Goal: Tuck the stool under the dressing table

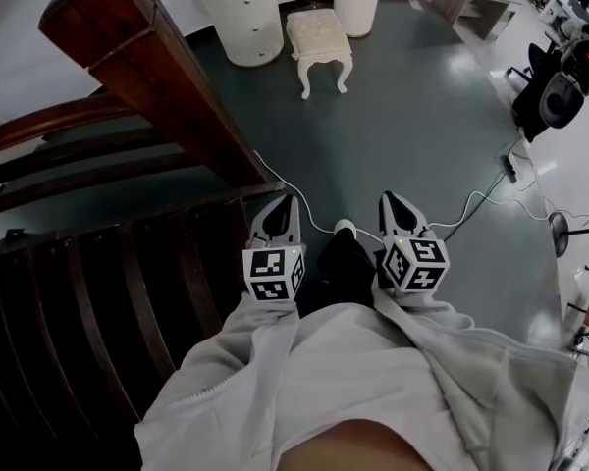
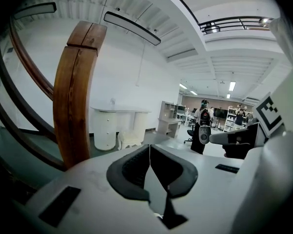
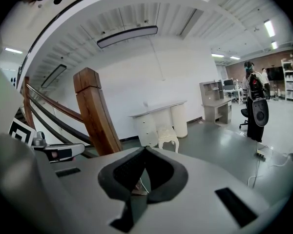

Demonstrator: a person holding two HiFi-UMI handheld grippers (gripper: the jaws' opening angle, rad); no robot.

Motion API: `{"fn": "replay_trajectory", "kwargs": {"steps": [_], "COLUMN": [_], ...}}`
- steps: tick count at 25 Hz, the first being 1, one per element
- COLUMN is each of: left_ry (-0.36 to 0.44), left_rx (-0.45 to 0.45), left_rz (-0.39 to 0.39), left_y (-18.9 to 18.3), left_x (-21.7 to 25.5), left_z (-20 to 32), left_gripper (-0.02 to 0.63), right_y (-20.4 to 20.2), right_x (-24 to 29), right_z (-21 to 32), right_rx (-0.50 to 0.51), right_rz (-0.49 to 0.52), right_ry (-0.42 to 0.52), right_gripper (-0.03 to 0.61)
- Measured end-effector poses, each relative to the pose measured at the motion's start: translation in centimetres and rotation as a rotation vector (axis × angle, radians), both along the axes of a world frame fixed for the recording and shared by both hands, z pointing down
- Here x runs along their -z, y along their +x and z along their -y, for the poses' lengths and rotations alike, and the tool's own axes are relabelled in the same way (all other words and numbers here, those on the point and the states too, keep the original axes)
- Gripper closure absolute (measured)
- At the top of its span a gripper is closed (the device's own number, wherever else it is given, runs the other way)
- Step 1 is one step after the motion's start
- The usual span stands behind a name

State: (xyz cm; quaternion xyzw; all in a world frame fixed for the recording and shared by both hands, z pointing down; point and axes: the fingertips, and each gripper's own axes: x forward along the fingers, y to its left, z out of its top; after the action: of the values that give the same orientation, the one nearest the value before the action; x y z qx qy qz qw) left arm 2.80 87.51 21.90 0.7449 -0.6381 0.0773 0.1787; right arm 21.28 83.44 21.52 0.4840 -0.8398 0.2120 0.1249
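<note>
Stool (image 1: 320,47) stands just outside the white dressing table (image 1: 243,18), well apart from me, so I hold my left gripper (image 1: 285,206) and right gripper (image 1: 393,204) closed, empty, aimed that way.

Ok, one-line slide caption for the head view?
Shut, empty left gripper and right gripper face the white stool standing in front of the dressing table.

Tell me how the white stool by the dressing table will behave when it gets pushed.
The stool looks rigid, with a carved frame and four curved legs, so it should move as one piece. On the smooth grey floor it will probably slide easily. Its legs are slim and the padded seat sits high, so a push near the top might tip it.
</note>
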Motion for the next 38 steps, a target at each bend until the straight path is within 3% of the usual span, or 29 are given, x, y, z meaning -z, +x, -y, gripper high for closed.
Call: {"fn": "replay_trajectory", "kwargs": {"steps": [16, 32, 38], "left_ry": [-0.031, -0.028, -0.05], "left_rx": [0.024, -0.023, 0.003], "left_rz": [-0.008, 0.014, 0.021], "left_y": [0.6, 6.8, 6.8], "left_x": [-0.7, -1.8, -1.9], "left_z": [11.4, 18.1, 18.4], "left_gripper": [0.598, 0.598, 0.597], "right_y": [-1.3, 4.4, 5.2], "right_x": [-0.8, -2.4, -2.7], "right_z": [11.8, 17.8, 18.1], "right_rx": [0.097, 0.069, 0.073], "right_rz": [-0.021, 0.002, 0.008], "right_ry": [-0.026, -0.042, -0.061], "right_gripper": [0.529, 0.529, 0.529]}}
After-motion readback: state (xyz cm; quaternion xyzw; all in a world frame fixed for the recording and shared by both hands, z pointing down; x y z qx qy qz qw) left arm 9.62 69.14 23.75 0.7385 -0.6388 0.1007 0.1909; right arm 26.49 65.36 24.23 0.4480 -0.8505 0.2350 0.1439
